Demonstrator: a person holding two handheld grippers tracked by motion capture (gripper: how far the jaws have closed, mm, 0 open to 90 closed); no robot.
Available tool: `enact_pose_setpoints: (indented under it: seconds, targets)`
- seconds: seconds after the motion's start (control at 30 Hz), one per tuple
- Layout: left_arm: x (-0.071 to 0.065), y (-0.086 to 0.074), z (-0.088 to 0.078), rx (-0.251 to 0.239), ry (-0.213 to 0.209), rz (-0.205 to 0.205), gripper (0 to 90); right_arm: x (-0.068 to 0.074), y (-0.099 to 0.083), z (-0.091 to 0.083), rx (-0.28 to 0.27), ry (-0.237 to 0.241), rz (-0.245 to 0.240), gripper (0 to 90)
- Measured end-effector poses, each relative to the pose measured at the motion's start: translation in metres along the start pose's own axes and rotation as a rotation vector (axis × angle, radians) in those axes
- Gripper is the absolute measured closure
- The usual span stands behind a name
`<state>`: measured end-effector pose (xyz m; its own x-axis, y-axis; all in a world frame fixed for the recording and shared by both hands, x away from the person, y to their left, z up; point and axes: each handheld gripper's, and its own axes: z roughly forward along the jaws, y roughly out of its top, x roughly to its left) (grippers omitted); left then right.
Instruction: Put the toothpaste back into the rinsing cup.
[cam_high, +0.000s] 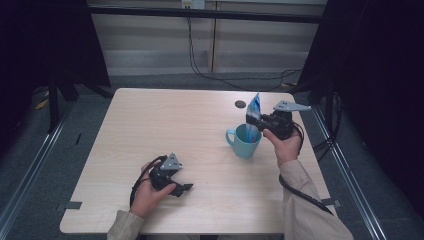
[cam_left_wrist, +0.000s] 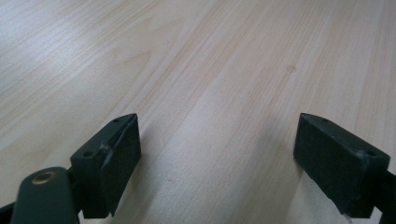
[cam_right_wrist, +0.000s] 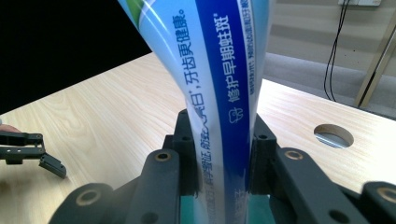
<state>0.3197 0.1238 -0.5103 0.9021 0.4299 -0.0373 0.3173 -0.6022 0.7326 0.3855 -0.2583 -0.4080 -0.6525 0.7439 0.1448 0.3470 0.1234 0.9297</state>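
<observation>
A blue-and-white toothpaste tube (cam_high: 254, 114) stands nearly upright with its lower end inside a teal mug (cam_high: 244, 141) at the right of the table. My right gripper (cam_high: 256, 121) is shut on the tube just above the mug's rim. In the right gripper view both black pads squeeze the tube (cam_right_wrist: 224, 93), and the mug's teal rim (cam_right_wrist: 261, 210) peeks out below them. My left gripper (cam_high: 184, 188) rests low over the table near its front left. Its jaws stand wide apart in the left gripper view, my left gripper (cam_left_wrist: 217, 158) holding nothing over bare wood.
A round cable hole (cam_high: 240, 104) lies in the wooden table (cam_high: 165, 125) behind the mug. Dark curtains flank both sides, and cables hang on the back wall. The table's front edge lies close to my left hand.
</observation>
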Motion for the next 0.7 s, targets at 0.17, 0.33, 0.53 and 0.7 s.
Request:
enact_pose_setpoints:
  seconds: [0.17,0.33,0.53,0.7]
  targets:
    - [0.000,0.000,0.000,0.002,0.000,0.005,14.8,-0.001,-0.004,0.000,0.003,-0.005,0.008,71.0]
    - [0.000,0.000,0.000,0.002,0.000,0.004,14.8,-0.002,-0.009,0.001,0.011,-0.008,0.014,71.0]
    - [0.000,0.000,0.000,0.002,0.001,0.004,14.8,-0.003,-0.014,0.003,0.020,-0.012,0.018,70.8]
    - [0.000,0.000,-0.001,0.008,0.002,0.009,14.8,-0.003,-0.015,0.003,0.024,-0.014,0.019,70.8]
